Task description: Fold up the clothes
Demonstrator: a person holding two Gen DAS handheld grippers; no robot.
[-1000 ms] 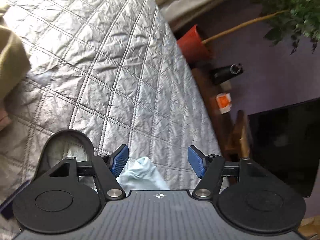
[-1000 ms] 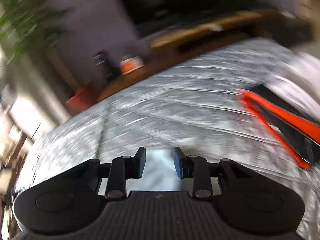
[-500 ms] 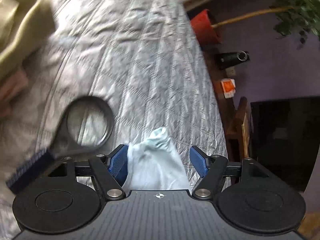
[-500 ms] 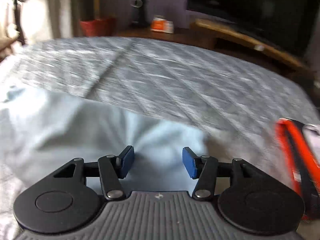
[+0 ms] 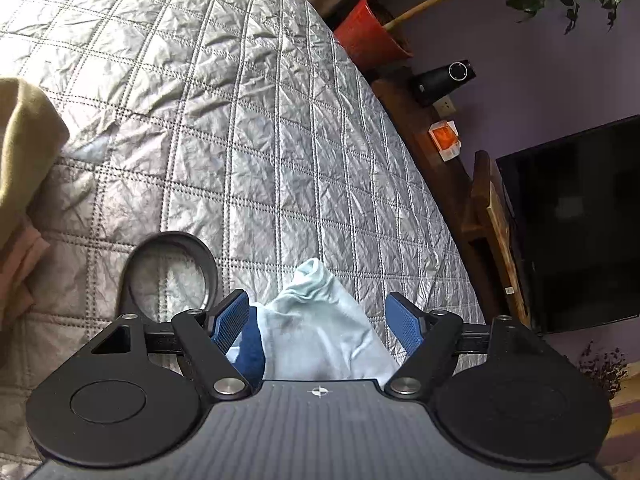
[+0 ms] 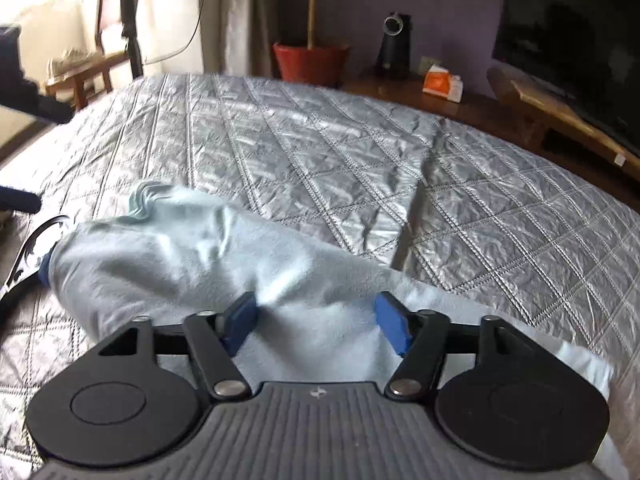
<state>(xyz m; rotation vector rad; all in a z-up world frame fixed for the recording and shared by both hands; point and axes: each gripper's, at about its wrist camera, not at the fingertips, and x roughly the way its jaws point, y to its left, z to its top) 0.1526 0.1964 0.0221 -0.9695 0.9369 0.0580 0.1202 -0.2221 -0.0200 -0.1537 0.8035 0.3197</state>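
Observation:
A pale blue garment lies bunched in a long ridge on the silver quilted bedspread. My right gripper is open, fingers wide apart with the cloth lying loose between them. In the left wrist view a peak of the same pale blue garment stands between the fingers of my left gripper, which is also open. A dark blue piece of fabric shows beside its left finger. Neither pair of pads presses the cloth.
An olive garment and a pink one lie at the bedspread's left edge. A black ring-shaped part rests on the quilt. Beyond the bed stand a red plant pot, a wooden bench and a television.
The right gripper's fingers have spread from a narrow gap to wide apart, and its view has swung level over the bed. More pale blue cloth now stands between the left fingers.

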